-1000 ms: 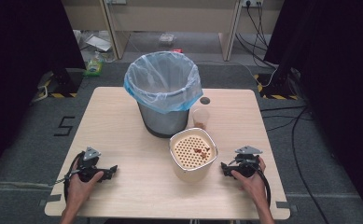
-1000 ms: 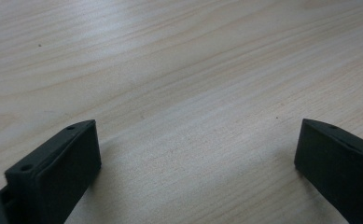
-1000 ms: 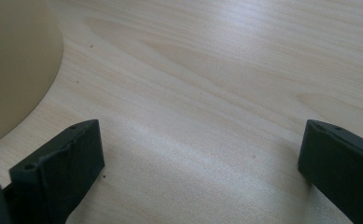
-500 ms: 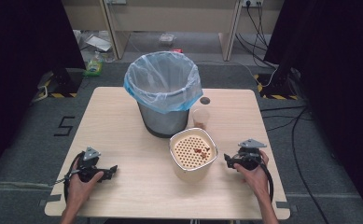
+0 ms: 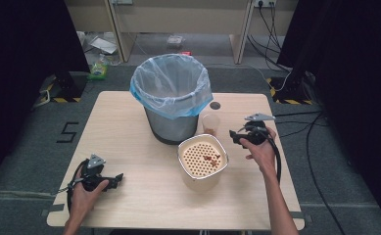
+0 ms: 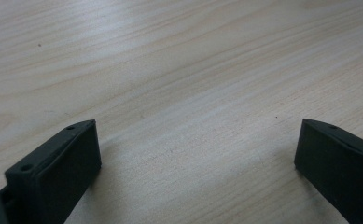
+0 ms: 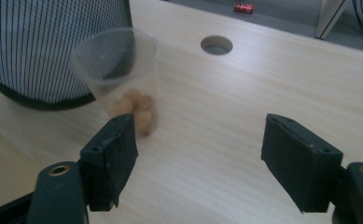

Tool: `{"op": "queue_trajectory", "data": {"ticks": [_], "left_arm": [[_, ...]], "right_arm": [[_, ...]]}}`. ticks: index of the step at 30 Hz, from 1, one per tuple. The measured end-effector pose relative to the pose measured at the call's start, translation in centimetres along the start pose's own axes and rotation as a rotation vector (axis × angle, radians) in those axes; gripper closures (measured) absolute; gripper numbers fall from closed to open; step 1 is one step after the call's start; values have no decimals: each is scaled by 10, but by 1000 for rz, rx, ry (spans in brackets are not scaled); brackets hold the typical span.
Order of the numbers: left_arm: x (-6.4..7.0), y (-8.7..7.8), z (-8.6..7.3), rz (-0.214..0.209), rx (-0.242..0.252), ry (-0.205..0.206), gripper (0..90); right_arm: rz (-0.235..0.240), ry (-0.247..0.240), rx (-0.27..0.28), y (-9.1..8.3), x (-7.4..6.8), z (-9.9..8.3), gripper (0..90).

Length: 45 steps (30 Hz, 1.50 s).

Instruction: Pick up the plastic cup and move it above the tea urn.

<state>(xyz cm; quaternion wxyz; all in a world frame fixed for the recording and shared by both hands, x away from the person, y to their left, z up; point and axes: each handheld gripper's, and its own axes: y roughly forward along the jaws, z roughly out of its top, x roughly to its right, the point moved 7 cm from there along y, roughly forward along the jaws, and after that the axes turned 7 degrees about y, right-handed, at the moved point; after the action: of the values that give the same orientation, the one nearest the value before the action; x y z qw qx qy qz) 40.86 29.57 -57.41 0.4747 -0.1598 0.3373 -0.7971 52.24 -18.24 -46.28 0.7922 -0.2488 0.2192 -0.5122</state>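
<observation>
Right claw (image 7: pixel 200 161), jaws spread and empty, facing clear plastic cup (image 7: pixel 118 74) of pale round pieces beside wire bin (image 5: pixel 171 100) on bench (image 5: pixel 129 147); left claw (image 5: pixel 110 181) spread, idle; step: approach; next: centre, close on cup.

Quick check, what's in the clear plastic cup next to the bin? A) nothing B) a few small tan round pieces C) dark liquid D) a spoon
B: in the right gripper view the clear plastic cup holds a few small tan round pieces at its bottom, standing beside the mesh bin with the open right hand-held gripper pointed its way.
</observation>
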Motion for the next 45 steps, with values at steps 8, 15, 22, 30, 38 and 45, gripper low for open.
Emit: {"op": "queue_trajectory", "data": {"ticks": [8, 15, 22, 30, 38, 45], "left_arm": [[0, 0, 0, 0, 2, -1, 0], [0, 0, 0, 0, 1, -1, 0], [0, 0, 0, -1, 1, 1, 0], [0, 0, 0, -1, 1, 2, 0], [0, 0, 0, -2, 1, 2, 0], [0, 0, 0, -1, 1, 2, 0]], "right_arm": [[29, -32, -26, 18, -14, 26, 372], [38, -43, -64, 46, -24, 39, 481], [10, -69, -136, 65, -25, 36, 558], [16, -48, -201, 77, -18, 23, 749], [32, -70, -128, 64, -15, 26, 866], [-30, -135, -45, 39, -6, 37, 868]]}}
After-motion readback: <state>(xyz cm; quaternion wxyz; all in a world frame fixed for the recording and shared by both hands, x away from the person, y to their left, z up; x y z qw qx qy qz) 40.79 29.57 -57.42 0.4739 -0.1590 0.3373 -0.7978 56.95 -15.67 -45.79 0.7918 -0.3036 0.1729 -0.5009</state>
